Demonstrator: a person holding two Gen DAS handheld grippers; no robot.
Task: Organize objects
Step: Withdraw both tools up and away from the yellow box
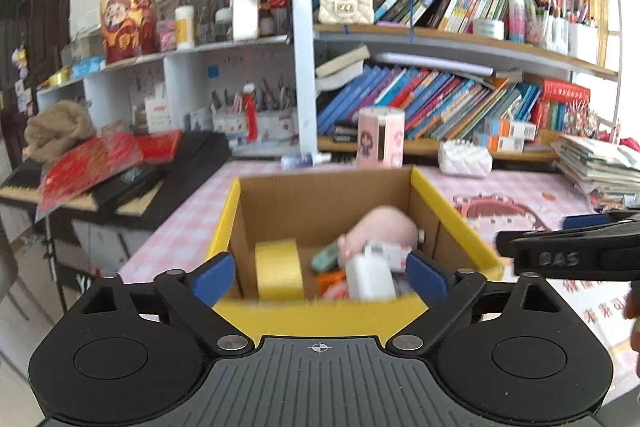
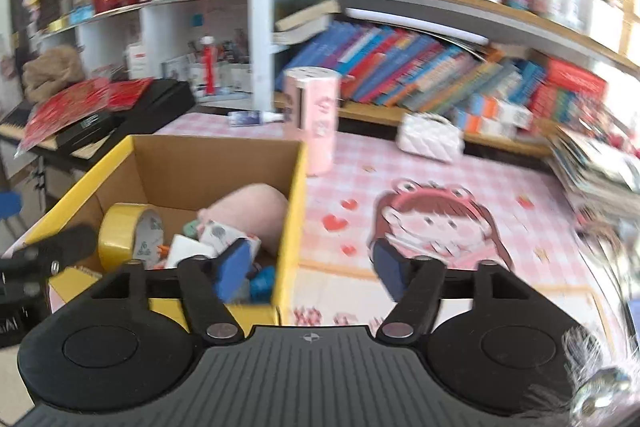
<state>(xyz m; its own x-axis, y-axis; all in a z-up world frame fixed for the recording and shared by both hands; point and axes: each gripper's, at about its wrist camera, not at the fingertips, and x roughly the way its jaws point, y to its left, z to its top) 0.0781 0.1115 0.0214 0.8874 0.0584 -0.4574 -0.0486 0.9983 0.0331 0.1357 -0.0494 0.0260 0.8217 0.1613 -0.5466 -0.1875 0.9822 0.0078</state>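
Box (image 1: 448,203) wall hides lower contents.

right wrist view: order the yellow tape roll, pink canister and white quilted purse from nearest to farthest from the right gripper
From the right gripper:
1. Yellow tape roll, inside the cardboard box, low on the left.
2. Pink canister, standing on the table just behind the box.
3. White quilted purse, farther back on the right, by the bookshelf.

Leaning books (image 1: 420,103) crowd the shelves behind a keyboard (image 1: 120,187) under red packets (image 1: 88,163).
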